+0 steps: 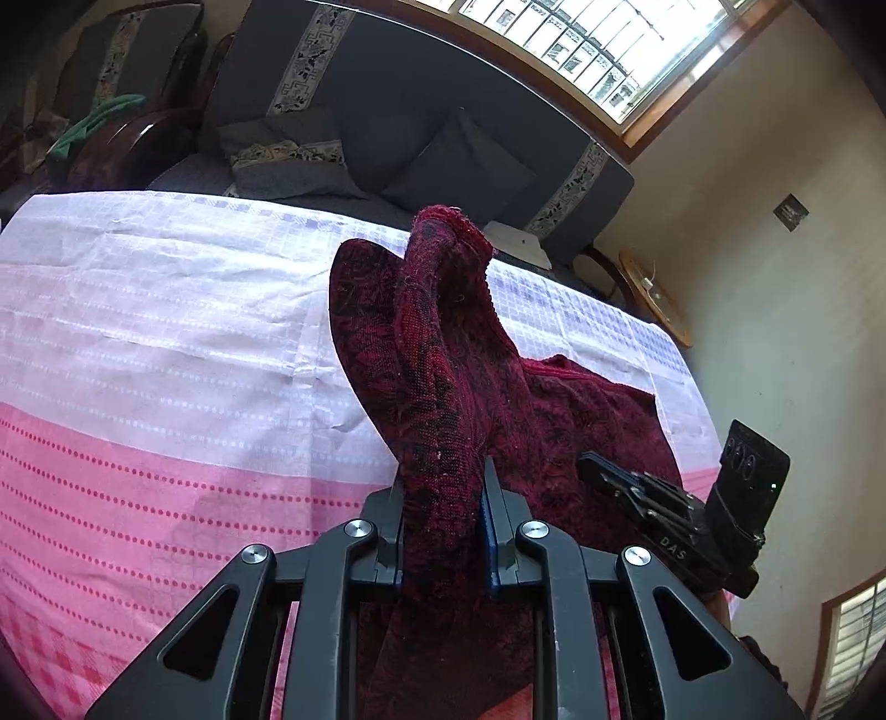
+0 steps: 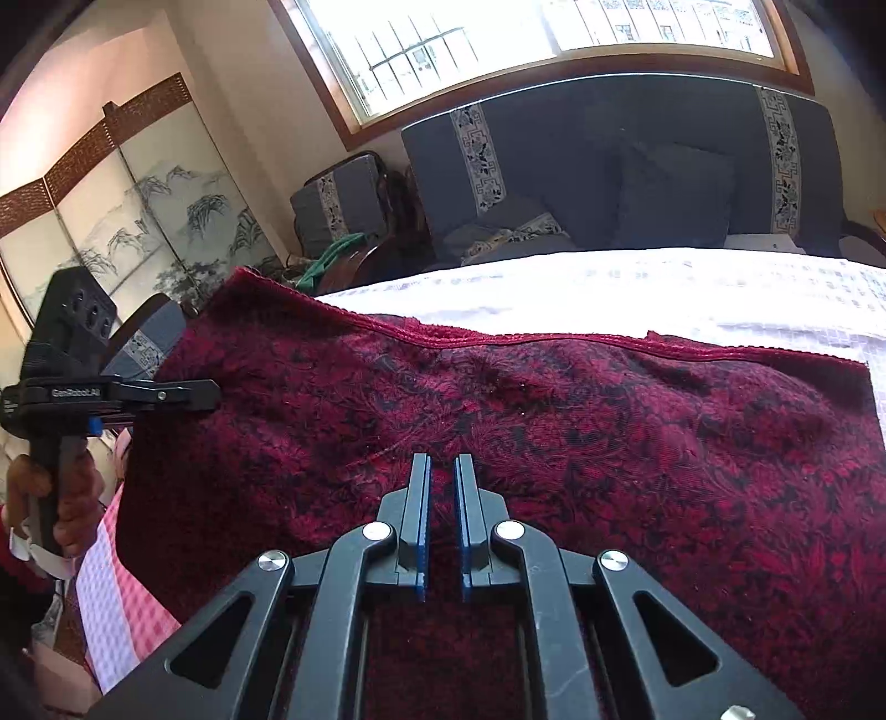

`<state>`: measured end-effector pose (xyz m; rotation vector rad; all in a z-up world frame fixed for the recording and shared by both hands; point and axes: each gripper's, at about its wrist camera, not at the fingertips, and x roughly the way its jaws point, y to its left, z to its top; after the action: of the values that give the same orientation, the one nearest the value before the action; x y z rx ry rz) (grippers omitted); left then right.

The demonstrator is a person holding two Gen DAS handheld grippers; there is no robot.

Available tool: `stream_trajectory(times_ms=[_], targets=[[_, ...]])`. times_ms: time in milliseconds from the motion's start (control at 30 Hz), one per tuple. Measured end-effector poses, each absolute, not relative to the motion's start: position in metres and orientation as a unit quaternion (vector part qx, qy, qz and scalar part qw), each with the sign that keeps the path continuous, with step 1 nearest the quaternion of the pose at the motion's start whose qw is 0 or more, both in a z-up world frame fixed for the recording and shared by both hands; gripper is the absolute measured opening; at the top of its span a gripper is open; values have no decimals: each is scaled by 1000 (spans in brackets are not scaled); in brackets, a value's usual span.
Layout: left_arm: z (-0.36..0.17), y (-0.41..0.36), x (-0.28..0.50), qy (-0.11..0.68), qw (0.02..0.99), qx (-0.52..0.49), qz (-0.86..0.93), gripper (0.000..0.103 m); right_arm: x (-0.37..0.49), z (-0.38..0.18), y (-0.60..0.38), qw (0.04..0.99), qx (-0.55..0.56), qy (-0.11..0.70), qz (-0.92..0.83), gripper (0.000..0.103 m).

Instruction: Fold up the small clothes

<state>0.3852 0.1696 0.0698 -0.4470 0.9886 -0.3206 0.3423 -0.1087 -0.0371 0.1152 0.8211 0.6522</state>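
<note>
A dark red patterned garment [image 1: 581,415] lies on the pink and white tablecloth [image 1: 166,332]. My left gripper [image 1: 443,482] is shut on a bunched edge of the garment and holds it lifted, so the cloth rises in a fold above the table. In the right wrist view the garment [image 2: 554,421] spreads wide, its left side raised by the left gripper [image 2: 210,394]. My right gripper [image 2: 442,471] hovers over the middle of the garment with its jaws a narrow gap apart and nothing between them. It also shows in the left wrist view [image 1: 592,462].
A dark grey sofa [image 2: 609,183] with cushions stands behind the table. A painted folding screen [image 2: 111,221] is at the left, a window [image 2: 498,39] above. A round wooden stool [image 1: 659,304] stands by the wall at the table's right end.
</note>
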Motion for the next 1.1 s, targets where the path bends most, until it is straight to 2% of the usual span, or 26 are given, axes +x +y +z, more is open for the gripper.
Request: stream_trajectory(times_ms=[100,233,467,567,633,833,933,1000,1100], targets=[[88,152,382,473,839,-217,-161,19,359,-53,-105,845,69,436,302,7],[108,112,378,480,834,-205,-180,19,375,-70,-118,819,129,467,307,0],[120,31,402,498,806,-240,-211,19,392,-84,-136,773,225,494,328,0],[115,5,410,513,786,-274,-211,19,389,-85,-155,762,271,482,337,0],[112,-9,414,517,777,-294,-205,19,378,-79,-176,772,292,454,337,9],[91,-45,429,532,738,-355,-213,19,340,-75,-244,773,340,407,347,10],[72,-59,439,536,705,-395,-245,21,334,-76,-270,773,346,404,346,10],[61,-65,445,539,689,-412,-257,34,333,-78,-287,775,349,401,341,10],[57,-67,448,513,657,-463,-302,41,333,-78,-306,776,355,400,334,10]])
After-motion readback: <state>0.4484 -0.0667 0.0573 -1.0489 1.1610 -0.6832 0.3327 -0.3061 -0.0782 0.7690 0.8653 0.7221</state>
